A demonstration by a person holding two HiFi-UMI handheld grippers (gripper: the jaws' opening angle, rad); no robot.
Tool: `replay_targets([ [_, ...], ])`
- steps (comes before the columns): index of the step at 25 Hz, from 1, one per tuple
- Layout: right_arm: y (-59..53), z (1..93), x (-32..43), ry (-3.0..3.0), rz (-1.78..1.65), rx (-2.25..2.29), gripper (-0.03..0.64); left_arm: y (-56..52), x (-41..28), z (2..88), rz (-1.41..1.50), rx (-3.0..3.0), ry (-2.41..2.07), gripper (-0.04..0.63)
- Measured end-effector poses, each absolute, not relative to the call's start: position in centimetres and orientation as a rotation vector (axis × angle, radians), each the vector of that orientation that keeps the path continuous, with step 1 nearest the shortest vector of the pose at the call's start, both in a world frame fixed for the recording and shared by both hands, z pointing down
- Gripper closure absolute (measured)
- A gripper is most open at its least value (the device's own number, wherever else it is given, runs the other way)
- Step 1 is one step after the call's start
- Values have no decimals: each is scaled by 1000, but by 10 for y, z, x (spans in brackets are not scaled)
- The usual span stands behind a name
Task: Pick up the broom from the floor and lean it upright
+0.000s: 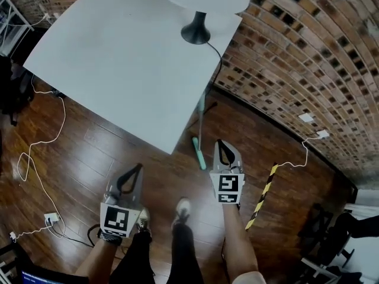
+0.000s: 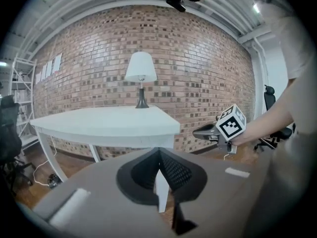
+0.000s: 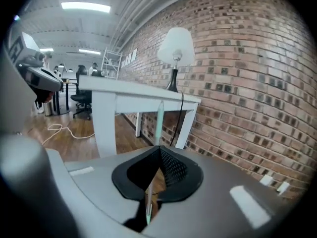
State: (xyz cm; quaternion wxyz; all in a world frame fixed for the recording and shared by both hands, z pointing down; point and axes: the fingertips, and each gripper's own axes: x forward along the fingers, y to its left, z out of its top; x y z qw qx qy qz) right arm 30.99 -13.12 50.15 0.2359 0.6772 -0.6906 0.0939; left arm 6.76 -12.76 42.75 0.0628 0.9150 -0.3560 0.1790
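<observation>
The broom (image 1: pixel 201 118) stands nearly upright against the white table's (image 1: pixel 118 58) near edge, its thin handle running down to a teal part (image 1: pixel 199 154) by the floor. My right gripper (image 1: pixel 220 142) hovers just right of it, apart from it, jaws shut and empty. In the right gripper view the broom (image 3: pixel 158 120) rises ahead of the shut right gripper (image 3: pixel 159 150), in line with the jaw tips. My left gripper (image 1: pixel 139 166) hangs further left, shut with nothing in it. In the left gripper view, the left gripper (image 2: pixel 159 150) faces the table.
A black-footed lamp (image 1: pixel 195 31) stands on the table's far corner by the brick wall (image 1: pixel 296 58). White cables (image 1: pixel 41 152) trail over the wood floor at left. A yellow-black striped bar (image 1: pixel 263 197) lies at right. The person's shoes (image 1: pixel 182 209) are below.
</observation>
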Motion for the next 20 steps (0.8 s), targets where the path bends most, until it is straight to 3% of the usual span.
replay_targets([
  [11,-25,272,253,-1905,102,2163,604,-112,41,265,358,2973,-912,595],
  [20,47,145,220,-1864,-10,2297,604,-88,-2,161,271,3081,-954,595],
])
